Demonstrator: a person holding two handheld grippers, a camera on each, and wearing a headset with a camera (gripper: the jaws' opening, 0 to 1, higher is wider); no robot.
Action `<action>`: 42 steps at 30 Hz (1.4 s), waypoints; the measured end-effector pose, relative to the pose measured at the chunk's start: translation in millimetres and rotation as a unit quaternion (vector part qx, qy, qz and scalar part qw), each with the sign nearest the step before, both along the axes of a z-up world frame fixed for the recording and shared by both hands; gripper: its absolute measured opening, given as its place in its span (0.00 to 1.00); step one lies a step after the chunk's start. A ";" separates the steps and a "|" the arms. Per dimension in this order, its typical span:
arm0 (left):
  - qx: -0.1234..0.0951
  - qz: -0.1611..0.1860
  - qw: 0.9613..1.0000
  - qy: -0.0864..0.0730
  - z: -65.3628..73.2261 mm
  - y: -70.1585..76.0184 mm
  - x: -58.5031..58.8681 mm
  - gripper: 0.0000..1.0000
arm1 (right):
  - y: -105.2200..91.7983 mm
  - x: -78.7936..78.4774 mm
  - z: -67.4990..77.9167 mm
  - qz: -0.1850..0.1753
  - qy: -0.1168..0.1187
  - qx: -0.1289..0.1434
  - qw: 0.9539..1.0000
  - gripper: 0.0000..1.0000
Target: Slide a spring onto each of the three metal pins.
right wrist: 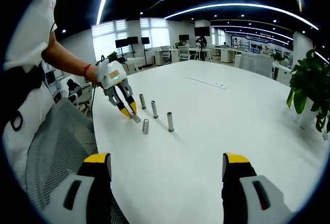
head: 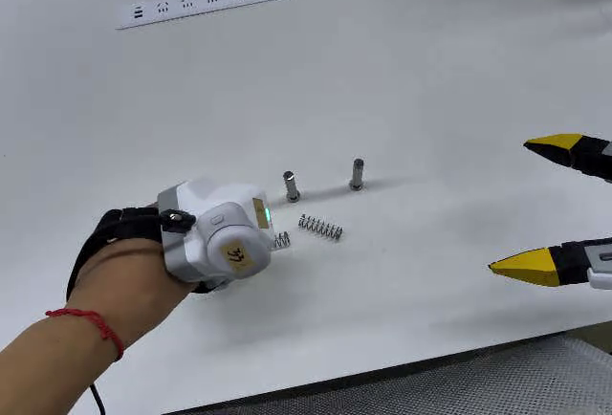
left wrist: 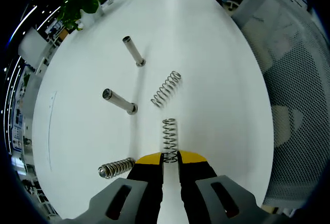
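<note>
The left gripper (left wrist: 170, 158) has its yellow-tipped jaws clenched on the near end of a spring (left wrist: 169, 133). This spring lies flat on the white table (left wrist: 221, 79) and stretches straight away from the tips. Just beyond it a loose spring (left wrist: 166, 88) lies on the table at a slant, touching nothing. To the left of that stand the nearer bare pin (left wrist: 118, 100) and, further off, the farther bare pin (left wrist: 133, 51), both upright on their flared bases and apart from each other. Close beside the left jaw is a third pin (left wrist: 105, 171) with a spring already around its shaft. In the head view the two bare pins stand side by side past the left gripper, the loose spring lies in front of them, and a bit of the grasped spring pokes out from under the gripper's white body. A white power strip (head: 204, 1) lies far back on the table. The right gripper (right wrist: 166, 158) is released, its jaws spread wide and holding nothing. It hovers over the table edge well to the right of the pins and points toward them. Its own view shows the person's arm with a red wrist cord (right wrist: 85, 70), the mesh chair (right wrist: 56, 146) and a green plant (right wrist: 309, 90).
</note>
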State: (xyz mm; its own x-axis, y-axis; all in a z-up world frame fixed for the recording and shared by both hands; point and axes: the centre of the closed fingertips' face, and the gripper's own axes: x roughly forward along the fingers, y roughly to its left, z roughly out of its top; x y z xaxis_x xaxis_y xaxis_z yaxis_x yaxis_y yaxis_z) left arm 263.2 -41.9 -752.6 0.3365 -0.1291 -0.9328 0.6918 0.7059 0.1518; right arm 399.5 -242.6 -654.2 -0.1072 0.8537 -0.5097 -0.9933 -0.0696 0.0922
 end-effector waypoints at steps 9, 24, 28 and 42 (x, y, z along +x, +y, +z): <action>-0.034 0.034 0.999 -0.004 0.0 0.0 -0.9 0.11 | -0.5 -1.4 -2.8 0.001 0.004 -0.002 1.000 0.90; -0.071 0.063 0.995 -0.006 2.5 -3.4 -11.5 0.10 | 10.6 -7.8 -1.9 0.009 0.006 0.000 1.000 0.89; -0.087 0.071 0.994 -0.013 7.4 -7.0 -14.8 0.10 | 12.9 -12.4 -1.7 0.017 0.008 -0.003 1.000 0.89; -0.196 0.133 0.966 -0.102 57.4 -25.7 -7.5 0.10 | 40.4 -30.3 36.9 0.043 0.010 0.021 0.999 0.83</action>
